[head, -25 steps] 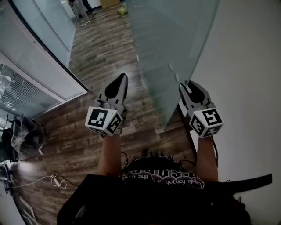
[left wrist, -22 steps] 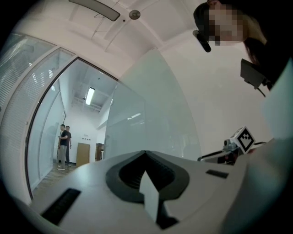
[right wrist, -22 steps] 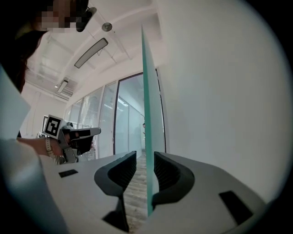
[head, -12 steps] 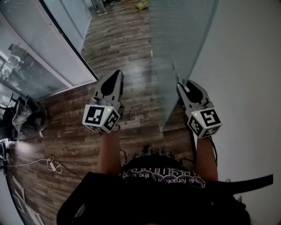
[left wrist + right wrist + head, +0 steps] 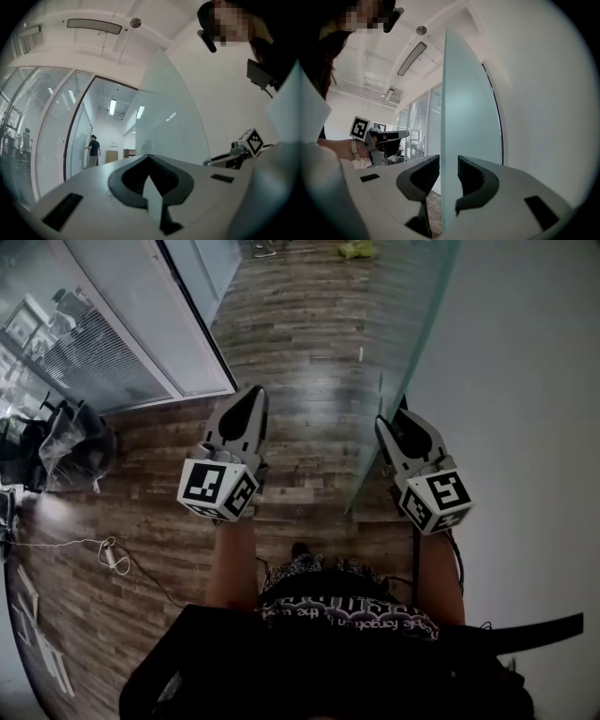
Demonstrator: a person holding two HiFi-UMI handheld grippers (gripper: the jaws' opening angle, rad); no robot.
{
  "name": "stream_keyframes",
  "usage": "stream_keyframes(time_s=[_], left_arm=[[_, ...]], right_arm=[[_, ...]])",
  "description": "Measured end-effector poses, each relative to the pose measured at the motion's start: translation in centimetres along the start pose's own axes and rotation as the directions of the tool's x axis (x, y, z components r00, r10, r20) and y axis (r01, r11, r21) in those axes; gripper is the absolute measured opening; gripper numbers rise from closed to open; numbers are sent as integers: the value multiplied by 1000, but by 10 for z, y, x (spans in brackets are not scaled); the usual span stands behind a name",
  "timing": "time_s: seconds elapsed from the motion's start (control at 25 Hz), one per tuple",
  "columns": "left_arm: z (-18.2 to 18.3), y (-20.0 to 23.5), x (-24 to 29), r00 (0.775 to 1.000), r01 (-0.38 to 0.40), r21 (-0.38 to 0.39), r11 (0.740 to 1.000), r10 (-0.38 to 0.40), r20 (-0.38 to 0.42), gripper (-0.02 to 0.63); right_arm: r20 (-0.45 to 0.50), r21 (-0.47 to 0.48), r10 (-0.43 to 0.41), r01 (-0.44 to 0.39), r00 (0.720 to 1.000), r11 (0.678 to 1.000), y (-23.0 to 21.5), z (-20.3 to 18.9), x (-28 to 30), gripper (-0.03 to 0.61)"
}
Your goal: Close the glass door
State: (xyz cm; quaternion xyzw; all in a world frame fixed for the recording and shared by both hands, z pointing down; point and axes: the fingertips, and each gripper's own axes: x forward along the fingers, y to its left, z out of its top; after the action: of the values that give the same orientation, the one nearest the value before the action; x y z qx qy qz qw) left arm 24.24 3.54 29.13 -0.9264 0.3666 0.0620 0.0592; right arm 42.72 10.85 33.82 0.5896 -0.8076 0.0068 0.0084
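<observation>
The frosted glass door stands on the right beside a white wall, seen nearly edge-on in the head view. My right gripper is at its free edge. In the right gripper view the door's edge fills the gap of the right gripper, with a pad against each face, so it is shut on the pane. My left gripper hangs over the wood floor to the left of the door, jaws together and nothing in them. The left gripper points level towards a corridor, with the door to its right.
A glass partition with blinds runs along the left. A dark bag or chair and a loose cable lie on the floor at the left. The white wall is close on the right. A person stands far down the corridor.
Both grippers have swept sideways together, and the door has swung with the right one. The pane now looks narrower, more edge-on, and the partition has shifted right in the head view.
</observation>
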Motion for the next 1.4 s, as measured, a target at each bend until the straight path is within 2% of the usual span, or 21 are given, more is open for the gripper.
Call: stream_keyframes(time_s=[0.48, 0.84, 1.12, 1.4], left_arm=[[-1, 49, -39, 994, -111, 23, 994, 112, -10, 2], [10, 96, -69, 978, -208, 41, 977, 208, 8, 2], [16, 129, -87, 967, -254, 54, 966, 253, 24, 2], [20, 155, -92, 963, -267, 59, 962, 265, 39, 2]], right_arm=[[-1, -54, 131, -131, 991, 990, 57, -3, 53, 110], [-10, -75, 204, -204, 979, 976, 91, -2, 91, 120], [-10, -83, 258, -258, 966, 963, 119, -1, 121, 120], [-22, -102, 279, -279, 960, 955, 136, 0, 147, 120]])
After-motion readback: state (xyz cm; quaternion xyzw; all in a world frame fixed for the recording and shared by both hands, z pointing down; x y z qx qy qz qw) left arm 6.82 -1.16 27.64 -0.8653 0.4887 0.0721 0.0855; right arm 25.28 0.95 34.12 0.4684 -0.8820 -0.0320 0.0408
